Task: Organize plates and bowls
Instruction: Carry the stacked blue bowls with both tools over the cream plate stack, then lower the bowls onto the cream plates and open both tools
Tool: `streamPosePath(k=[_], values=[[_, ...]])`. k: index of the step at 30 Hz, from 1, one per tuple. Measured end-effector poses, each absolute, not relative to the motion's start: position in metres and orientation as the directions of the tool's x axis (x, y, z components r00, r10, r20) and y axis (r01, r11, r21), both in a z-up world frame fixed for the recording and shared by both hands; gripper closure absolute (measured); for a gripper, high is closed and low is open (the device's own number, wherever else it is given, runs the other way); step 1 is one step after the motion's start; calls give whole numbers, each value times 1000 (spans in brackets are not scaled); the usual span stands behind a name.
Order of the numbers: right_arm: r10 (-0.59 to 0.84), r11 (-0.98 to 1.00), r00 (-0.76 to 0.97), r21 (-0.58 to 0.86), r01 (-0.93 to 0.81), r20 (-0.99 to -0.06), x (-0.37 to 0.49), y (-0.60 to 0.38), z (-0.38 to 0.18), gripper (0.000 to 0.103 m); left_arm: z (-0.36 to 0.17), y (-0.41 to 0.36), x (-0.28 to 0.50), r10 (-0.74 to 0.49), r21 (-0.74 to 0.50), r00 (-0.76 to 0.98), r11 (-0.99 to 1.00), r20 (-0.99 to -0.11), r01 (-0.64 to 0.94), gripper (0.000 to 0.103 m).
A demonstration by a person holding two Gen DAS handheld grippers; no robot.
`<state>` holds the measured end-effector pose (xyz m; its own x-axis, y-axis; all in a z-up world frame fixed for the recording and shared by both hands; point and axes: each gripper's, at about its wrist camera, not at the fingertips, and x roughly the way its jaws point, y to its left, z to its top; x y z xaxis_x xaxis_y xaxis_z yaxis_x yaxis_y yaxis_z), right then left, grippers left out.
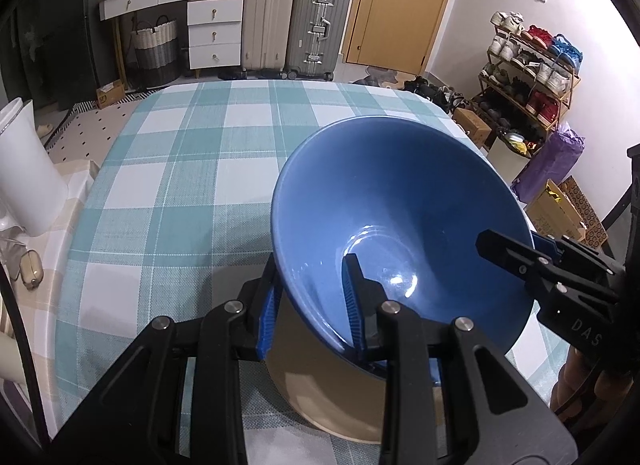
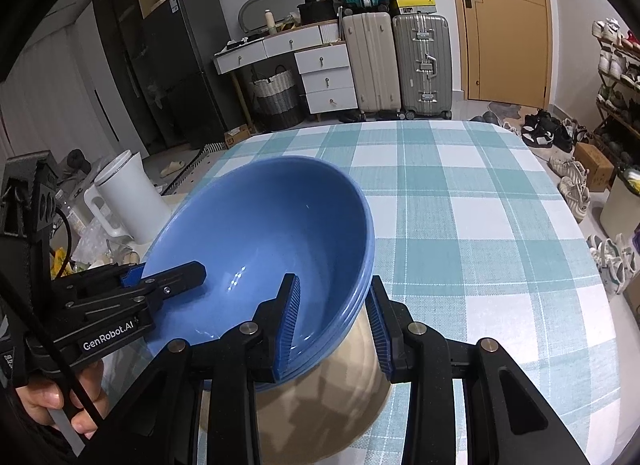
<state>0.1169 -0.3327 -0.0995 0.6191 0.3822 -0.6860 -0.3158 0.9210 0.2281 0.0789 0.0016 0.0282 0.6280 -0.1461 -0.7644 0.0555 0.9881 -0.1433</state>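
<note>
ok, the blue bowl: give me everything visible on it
The blue bowl is wide, conical, glossy like glazed ceramic, blue inside with a beige outer wall, and empty. The right wrist view shows several stacked blue rims at its edge, so it looks nested with others. It sits tilted above the checked tablecloth; whether the base touches it is unclear. The left claw clamps the near rim, one finger inside, one outside; the right claw clamps the opposite rim likewise.

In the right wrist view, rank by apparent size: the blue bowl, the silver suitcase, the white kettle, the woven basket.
1. blue bowl, though it is closest to the camera, which inflates it
2. silver suitcase
3. white kettle
4. woven basket

Suitcase and kettle look close; the order there is unsure.
</note>
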Motion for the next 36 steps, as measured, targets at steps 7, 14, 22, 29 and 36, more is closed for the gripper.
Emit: streamPosePath(k=[7, 14, 22, 29, 36], values=[[394, 916, 611, 234, -327, -687, 115, -334, -99, 67, 29, -1, 79, -132, -121, 633, 991, -763, 60, 75], [399, 911, 608, 226, -344, -686, 111, -336, -94, 49, 40, 2, 69, -84, -60, 668, 996, -739, 60, 37], [455, 884, 617, 242, -401, -642, 97, -347, -84, 10, 58, 8, 41, -104, -34, 732, 993, -673, 109, 9], [508, 852, 689, 182, -492, -516, 69, -362, -74, 1, 70, 5, -3, -137, 20, 826, 984, -547, 176, 1], [543, 831, 701, 174, -529, -462, 51, -376, -89, 1, 58, 20, -30, -153, -3, 867, 985, -474, 172, 1]])
